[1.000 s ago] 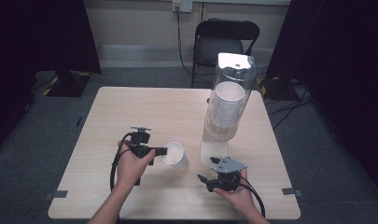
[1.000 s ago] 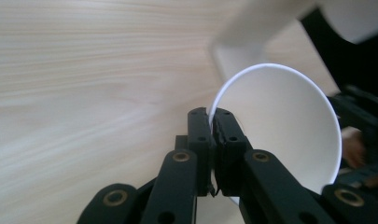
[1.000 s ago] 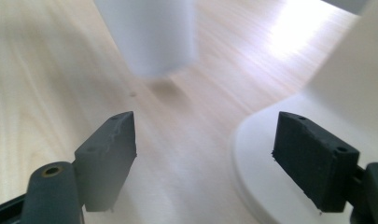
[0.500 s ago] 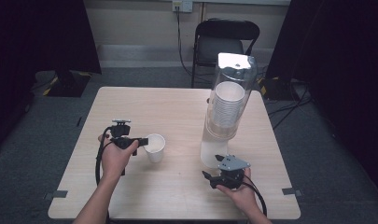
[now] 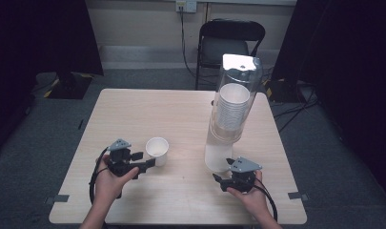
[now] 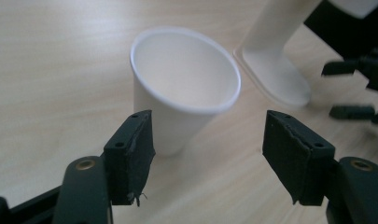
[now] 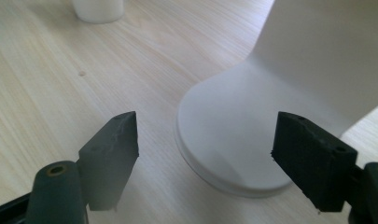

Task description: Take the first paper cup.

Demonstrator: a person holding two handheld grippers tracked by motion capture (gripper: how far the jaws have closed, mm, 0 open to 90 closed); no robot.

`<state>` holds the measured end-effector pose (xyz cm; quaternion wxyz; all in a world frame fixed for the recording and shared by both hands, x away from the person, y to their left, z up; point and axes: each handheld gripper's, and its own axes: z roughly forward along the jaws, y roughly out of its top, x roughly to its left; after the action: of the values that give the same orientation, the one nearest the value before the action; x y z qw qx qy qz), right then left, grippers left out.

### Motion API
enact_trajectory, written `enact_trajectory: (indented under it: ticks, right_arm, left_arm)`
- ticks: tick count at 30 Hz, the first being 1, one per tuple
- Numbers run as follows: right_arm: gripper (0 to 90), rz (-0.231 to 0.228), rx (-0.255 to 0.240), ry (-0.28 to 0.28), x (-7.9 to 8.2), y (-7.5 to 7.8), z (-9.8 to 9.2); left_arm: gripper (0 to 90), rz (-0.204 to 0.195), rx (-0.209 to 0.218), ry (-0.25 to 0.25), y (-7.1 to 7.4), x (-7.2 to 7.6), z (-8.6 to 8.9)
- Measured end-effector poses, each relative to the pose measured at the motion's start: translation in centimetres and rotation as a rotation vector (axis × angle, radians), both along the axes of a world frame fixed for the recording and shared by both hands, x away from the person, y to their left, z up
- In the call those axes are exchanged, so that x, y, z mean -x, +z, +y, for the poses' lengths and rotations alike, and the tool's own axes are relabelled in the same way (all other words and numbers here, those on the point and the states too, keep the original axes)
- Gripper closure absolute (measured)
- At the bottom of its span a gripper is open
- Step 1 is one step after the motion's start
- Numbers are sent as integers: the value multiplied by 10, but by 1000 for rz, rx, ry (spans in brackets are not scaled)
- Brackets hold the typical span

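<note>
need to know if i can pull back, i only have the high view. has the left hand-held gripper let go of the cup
Observer: Yes. In the left gripper view the left hand-held gripper is open, both jaws clear of the white cup.
Operator: is the cup upright
Observer: Upright on the table, mouth up, nothing visible inside.
Operator: and the right one
Observer: The right hand-held gripper is open, aimed at the dispenser base, not touching it.

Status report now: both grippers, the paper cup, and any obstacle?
Left gripper open, paper cup upright just ahead. Right gripper open at cup dispenser base. Nothing between.
</note>
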<state>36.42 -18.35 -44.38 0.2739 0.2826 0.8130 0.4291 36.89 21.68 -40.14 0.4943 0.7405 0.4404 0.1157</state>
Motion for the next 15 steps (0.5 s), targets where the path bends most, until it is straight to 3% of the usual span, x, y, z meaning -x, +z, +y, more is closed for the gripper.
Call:
enact_trajectory:
  ticks: [4,6,8,12,15]
  right_arm:
    - [220,7,-8,-18,-1,1,-5]
    - [220,7,-20,-28,-2,1,-7]
    - [218,13,-28,-40,-3,2,-10]
    - [214,23,-41,-68,-6,3,-14]
    - [213,30,-39,-82,-7,5,-17]
  left_arm:
    - [301,14,-31,-9,-30,11,4]
    - [252,11,-98,-38,-41,12,4]
    - [231,7,-122,-26,-47,13,3]
    - [184,-12,-199,-57,-57,12,-2]
    - [180,-15,-222,-50,-63,11,-2]
